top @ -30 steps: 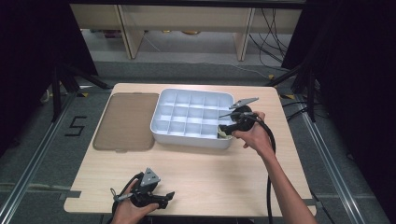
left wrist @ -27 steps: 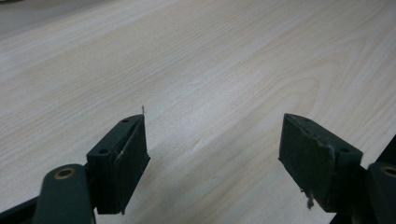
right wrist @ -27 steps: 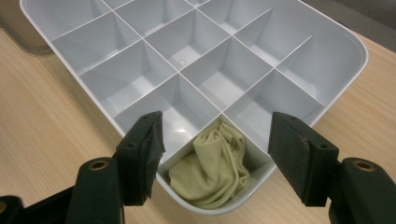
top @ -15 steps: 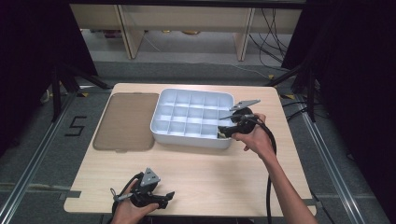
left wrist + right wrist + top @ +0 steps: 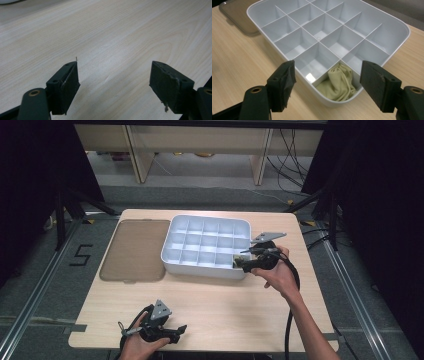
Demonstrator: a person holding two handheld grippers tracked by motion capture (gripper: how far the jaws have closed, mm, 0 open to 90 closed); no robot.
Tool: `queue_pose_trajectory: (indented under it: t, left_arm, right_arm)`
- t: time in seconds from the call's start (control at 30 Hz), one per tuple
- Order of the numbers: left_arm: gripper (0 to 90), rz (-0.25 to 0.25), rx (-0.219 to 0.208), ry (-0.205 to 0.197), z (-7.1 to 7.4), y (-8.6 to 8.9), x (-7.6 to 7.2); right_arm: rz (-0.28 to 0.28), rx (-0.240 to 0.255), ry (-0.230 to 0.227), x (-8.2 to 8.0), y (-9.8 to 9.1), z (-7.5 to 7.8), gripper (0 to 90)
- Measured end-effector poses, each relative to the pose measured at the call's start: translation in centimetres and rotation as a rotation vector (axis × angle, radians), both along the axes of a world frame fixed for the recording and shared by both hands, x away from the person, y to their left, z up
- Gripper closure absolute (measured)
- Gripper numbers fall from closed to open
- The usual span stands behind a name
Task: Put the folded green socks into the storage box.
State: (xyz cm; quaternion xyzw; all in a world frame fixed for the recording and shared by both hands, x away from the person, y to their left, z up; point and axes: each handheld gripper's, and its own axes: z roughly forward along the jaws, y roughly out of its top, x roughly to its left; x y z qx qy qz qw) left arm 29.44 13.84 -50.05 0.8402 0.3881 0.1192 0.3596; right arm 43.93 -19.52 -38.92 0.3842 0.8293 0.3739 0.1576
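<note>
**Cloth sits in the corner cell, just ahead of my right tongs**

The relation that matters: the yellow-green cloth (image 5: 339, 83) lies straight ahead of and below my right gripper (image 5: 328, 82), bunched in the corner compartment of the white divided tray (image 5: 384, 21) nearest those tongs. In the right gripper view it shows between the 2 jaws but past their tips, so the pads are clear of it. Those jaws have just been opening and now stand wide with nothing gripped. The cloth's folds run roughly along my line of approach, from the near wall toward the inner divider, though crumpled as it is I can't call its long axis with confidence.

From the high view, my right gripper (image 5: 248, 261) hovers at the tray's near right corner, just beside the rim, while my left gripper (image 5: 181, 331) is well apart, low over the wooden table (image 5: 120, 30) at its near edge. Its jaws are also spread wide and empty.

So the right hand is plainly the nearer 1. The brown lid (image 5: 134, 249) lies flat on the far side of the tray from my right tongs.
</note>
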Motion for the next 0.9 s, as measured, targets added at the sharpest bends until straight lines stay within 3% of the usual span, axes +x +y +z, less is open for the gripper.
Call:
queue_pose_trajectory:
  t: [0.17, 0.2, 0.3, 0.53, 0.6, 0.7, 0.9]
  left_arm:
    - [22.8, -0.001, 0.007, 0.007, 0.0, 0.0, 0.0]
    - [22.8, 0.0, 0.007, 0.007, 0.0, 0.0, 0.0]
    - [22.9, 0.005, -0.003, 0.008, 0.0, 0.0, 0.0]
    - [22.8, -0.001, 0.006, 0.005, 0.0, 0.1, 0.0]
    - [22.8, 0.002, 0.004, 0.005, 0.0, 0.1, 0.0]
    - [22.8, -0.001, 0.007, 0.007, 0.0, 0.1, 0.0]
    - [22.9, -0.001, 0.006, 0.007, 0.0, 0.1, 0.0]
  right_arm:
    - [0.025, 0.012, -0.031, -0.6, -0.2, -0.1, 28.4]
    - [0.005, 0.033, -0.024, -0.9, -0.1, -0.2, 28.3]
    - [0.03, 0.019, -0.043, -1.1, -0.3, -0.1, 28.3]
    - [0.037, 0.055, -0.03, -2.1, -0.4, -0.3, 27.9]
    - [0.03, 0.058, -0.045, -2.4, -0.4, -0.5, 27.9]
    - [0.028, 0.073, -0.025, -2.9, -0.6, -0.6, 27.9]
    - [0.026, 0.071, -0.044, -3.4, -1.2, -1.0, 27.8]
